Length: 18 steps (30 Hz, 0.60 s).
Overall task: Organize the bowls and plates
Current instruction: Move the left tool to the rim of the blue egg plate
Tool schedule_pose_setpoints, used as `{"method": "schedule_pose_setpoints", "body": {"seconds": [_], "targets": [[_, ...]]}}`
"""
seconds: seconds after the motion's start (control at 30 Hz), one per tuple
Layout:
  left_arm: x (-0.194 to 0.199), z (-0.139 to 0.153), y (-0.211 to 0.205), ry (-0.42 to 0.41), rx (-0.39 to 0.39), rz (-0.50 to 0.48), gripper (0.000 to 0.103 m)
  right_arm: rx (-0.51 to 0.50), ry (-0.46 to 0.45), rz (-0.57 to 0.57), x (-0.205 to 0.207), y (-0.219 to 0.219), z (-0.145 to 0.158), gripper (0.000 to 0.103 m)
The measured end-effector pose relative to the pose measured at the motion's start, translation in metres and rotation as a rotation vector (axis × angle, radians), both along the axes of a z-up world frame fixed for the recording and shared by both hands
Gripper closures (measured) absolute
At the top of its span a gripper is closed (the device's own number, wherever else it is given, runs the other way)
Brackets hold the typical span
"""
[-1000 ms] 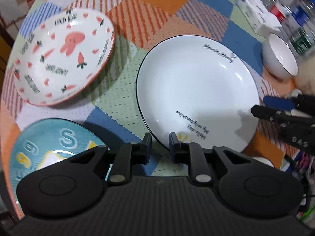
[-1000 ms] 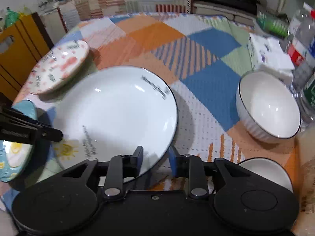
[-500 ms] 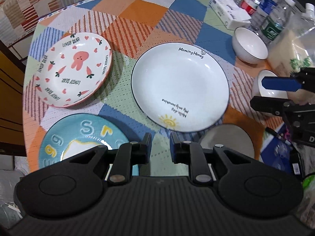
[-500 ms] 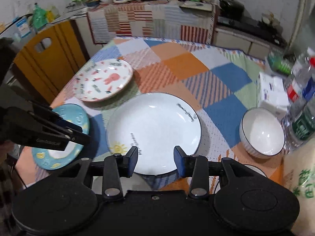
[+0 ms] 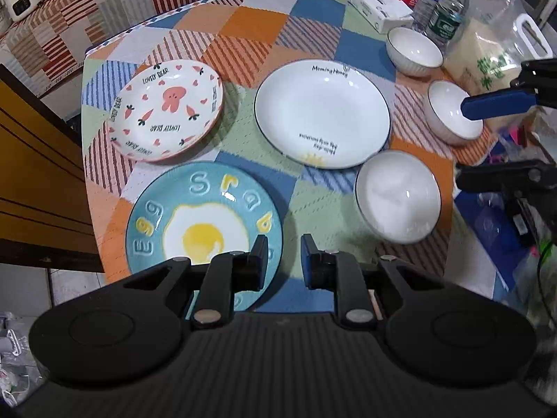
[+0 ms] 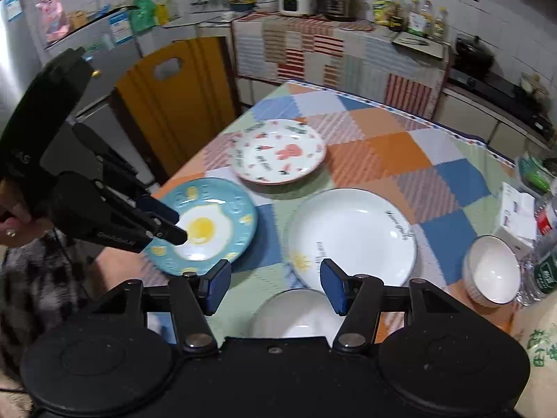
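A patchwork tablecloth (image 5: 243,24) in orange, blue, green and striped squares covers the table, set in a kitchen with a tiled wall, a cloth-draped counter (image 6: 334,52) bearing a rice cooker (image 6: 296,0), and a yellow chair back (image 6: 177,90). Three glossy round plates lie apart on it: a pink rabbit plate (image 5: 167,108), a white dark-rimmed plate (image 5: 322,113) and a blue fried-egg plate (image 5: 205,223). Three white ribbed bowls (image 5: 398,196) stand separately at the right, near clear plastic bottles (image 5: 438,3). The left gripper (image 5: 283,257) hangs above the table, jaws nearly together, empty; the right gripper (image 6: 275,287) is opening, nothing between its blue pads (image 6: 217,287)
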<state>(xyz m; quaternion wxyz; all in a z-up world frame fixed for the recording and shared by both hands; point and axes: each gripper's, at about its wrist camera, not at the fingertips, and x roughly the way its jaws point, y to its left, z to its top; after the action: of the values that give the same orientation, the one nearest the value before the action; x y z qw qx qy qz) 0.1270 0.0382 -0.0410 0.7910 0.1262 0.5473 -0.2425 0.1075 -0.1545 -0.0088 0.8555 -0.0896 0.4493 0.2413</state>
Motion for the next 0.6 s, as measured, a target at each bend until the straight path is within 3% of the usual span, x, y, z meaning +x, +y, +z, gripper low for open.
{"method": "schedule_pose_setpoints", "body": {"seconds": [0.13,0.27,0.6], "targets": [[-0.004,-0.001,0.012,0.012,0.015,0.004,0.084,0.019,0.023,0.062,-0.008,0.02,0.005,0.036],[-0.009,-0.003,0.027,0.006,0.017,0.013,0.076,0.049,0.046,0.104,-0.013,0.038,0.002,0.032],[-0.018,-0.02,0.074,0.011,0.049,0.067,0.056,0.105,0.132,0.074,-0.001,0.071,-0.051,0.031]]}}
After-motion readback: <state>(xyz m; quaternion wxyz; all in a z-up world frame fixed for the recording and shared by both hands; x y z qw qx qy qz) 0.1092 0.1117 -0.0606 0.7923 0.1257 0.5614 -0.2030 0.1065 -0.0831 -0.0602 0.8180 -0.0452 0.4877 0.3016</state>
